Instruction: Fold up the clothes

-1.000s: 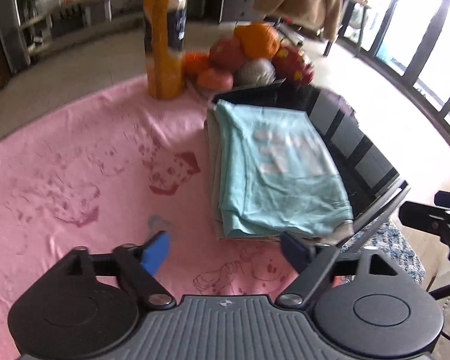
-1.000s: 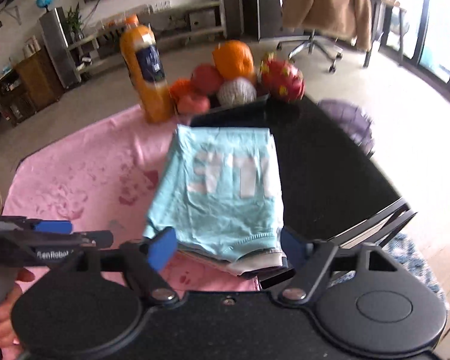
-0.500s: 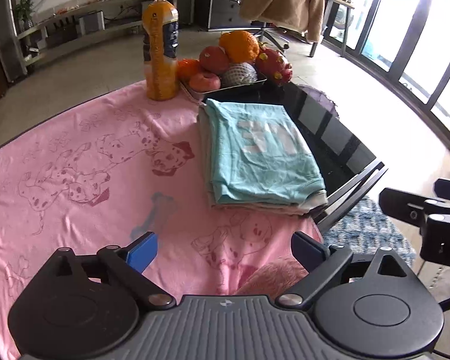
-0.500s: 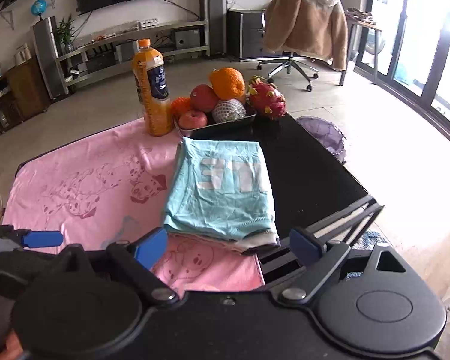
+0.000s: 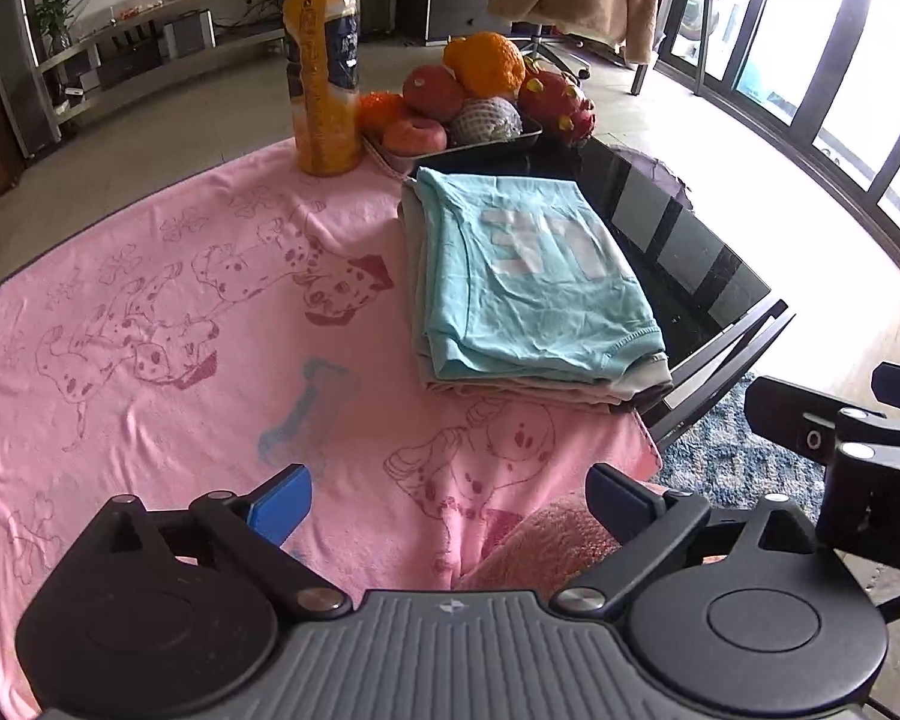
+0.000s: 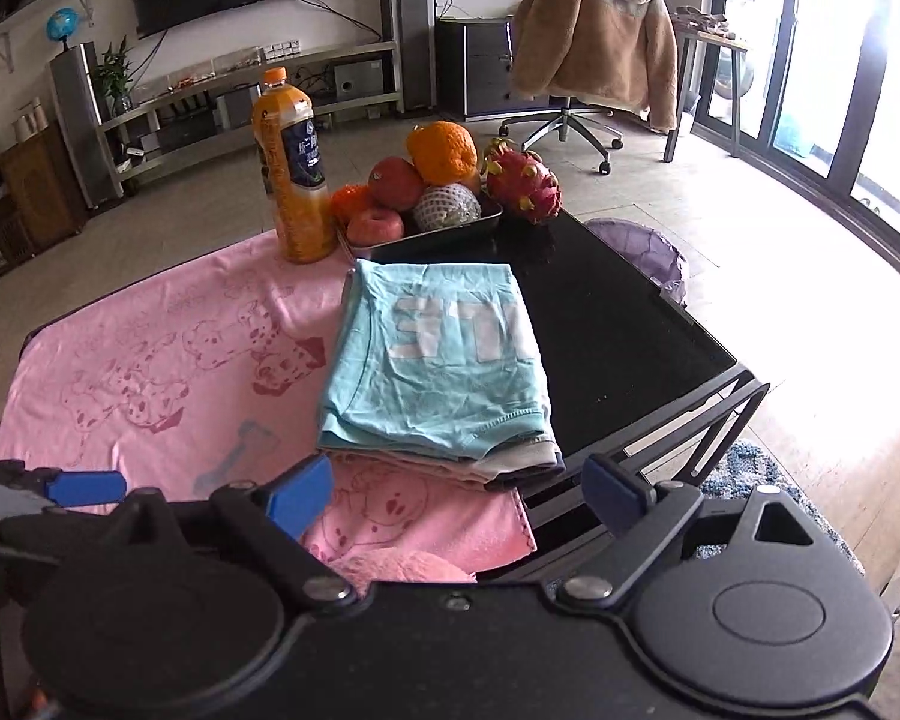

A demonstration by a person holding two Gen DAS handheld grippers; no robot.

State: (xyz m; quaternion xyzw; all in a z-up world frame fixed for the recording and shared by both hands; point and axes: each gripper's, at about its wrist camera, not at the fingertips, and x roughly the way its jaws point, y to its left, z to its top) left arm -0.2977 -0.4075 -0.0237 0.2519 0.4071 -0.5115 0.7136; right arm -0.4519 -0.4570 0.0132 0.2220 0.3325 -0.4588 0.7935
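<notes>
Hovering near folded teal shirt: left gripper, right gripper, both spread, empty.

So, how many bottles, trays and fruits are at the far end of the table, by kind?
bottle: 1
tray: 1
fruit: 6 in view
total: 8

One juice bottle; one fruit tray; one dragon fruit; one folded pile of clothes; one pink blanket; two grippers, left and right.
</notes>
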